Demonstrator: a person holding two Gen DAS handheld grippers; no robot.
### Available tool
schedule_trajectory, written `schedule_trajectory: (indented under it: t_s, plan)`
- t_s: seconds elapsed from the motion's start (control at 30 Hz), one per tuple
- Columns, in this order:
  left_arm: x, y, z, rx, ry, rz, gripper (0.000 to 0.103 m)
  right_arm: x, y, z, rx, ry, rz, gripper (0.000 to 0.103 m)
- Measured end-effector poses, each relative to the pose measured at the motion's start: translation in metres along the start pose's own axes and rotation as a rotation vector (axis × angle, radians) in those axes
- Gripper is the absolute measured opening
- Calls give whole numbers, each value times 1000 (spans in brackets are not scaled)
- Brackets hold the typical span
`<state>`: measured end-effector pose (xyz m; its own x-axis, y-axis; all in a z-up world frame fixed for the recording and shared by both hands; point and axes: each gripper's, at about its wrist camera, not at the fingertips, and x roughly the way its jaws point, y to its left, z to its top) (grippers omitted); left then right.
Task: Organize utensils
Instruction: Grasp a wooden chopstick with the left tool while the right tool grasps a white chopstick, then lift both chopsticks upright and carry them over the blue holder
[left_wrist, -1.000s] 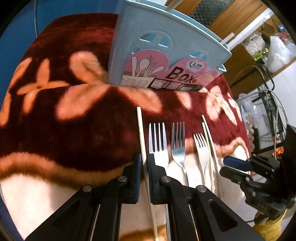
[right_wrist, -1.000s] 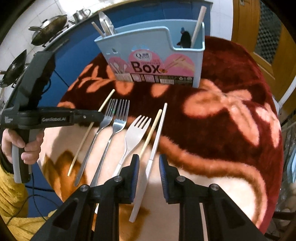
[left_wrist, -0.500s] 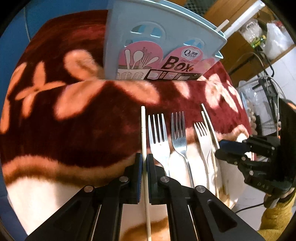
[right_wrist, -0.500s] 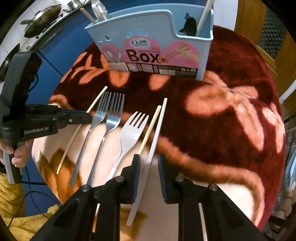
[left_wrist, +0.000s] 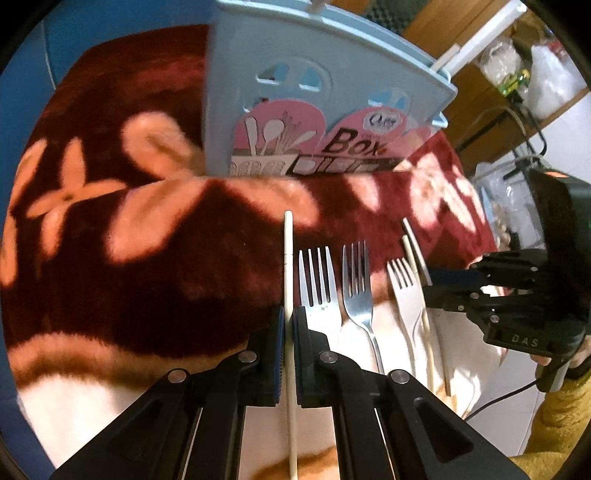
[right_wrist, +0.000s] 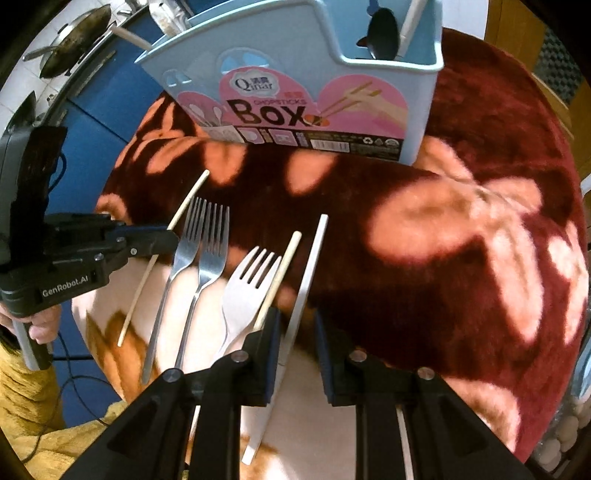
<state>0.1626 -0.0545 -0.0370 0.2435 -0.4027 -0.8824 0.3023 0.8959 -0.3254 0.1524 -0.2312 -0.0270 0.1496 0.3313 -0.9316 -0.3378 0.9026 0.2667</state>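
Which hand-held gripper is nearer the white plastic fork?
Right. The right hand-held gripper straddles the white knife just beside the white plastic fork; the left hand-held gripper is shut on the far chopstick, two metal forks away.

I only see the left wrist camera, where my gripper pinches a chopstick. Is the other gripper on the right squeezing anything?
Observer: Not yet. The right gripper has its jaws open around a flat white knife, with a gap beside it.
Operator: What's inside the blue box? I only see its outside.
Observer: One end compartment of the box holds a dark spoon and a white stick.
Operator: Is anything behind the box?
Observer: Yes, a metal pan sits in the background, up to the left.
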Motion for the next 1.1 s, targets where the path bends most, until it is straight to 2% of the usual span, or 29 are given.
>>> schedule_trajectory:
  t_s: [0.07,0.23,0.37,0.43,0.53,0.63,0.73,0.77,0.8,0.83,0.93,0.97,1.1]
  plan:
    - [-8,1,-4,15,-54,1,4,-1,-5,3,3,-2,7,16]
    - [-28,4,-11,3,-149,-6,4,-3,-11,2,21,-19,22,13]
    - [-48,3,-15,8,-269,30,4,-4,-15,-3,56,-46,14,12]
    - [-52,5,-15,2,-297,35,4,-5,-19,-6,95,-64,27,10]
    - [-58,7,-17,-14,-329,31,4,-9,-26,-12,131,-95,55,7]
    - [-69,4,-26,-3,-393,50,4,-18,-30,-20,157,-142,130,7]
    - [-79,0,-33,-5,-448,47,4,-38,-25,-34,138,-245,157,7]
    - [-81,-2,-35,-6,-465,51,4,-38,-25,-34,138,-245,157,7]
    - [-85,-5,-37,1,-489,64,4,-51,-18,-41,105,-328,119,7]
    - [-89,-7,-39,10,-510,77,4,-51,-18,-41,105,-328,119,7]
    - [-102,-12,-43,18,-578,84,4,-69,-3,-51,36,-485,62,7]
    - [-107,-13,-43,14,-595,77,4,-69,-3,-51,36,-485,62,6]
    - [-124,-16,-44,9,-658,55,4,-85,3,-54,17,-594,52,6]
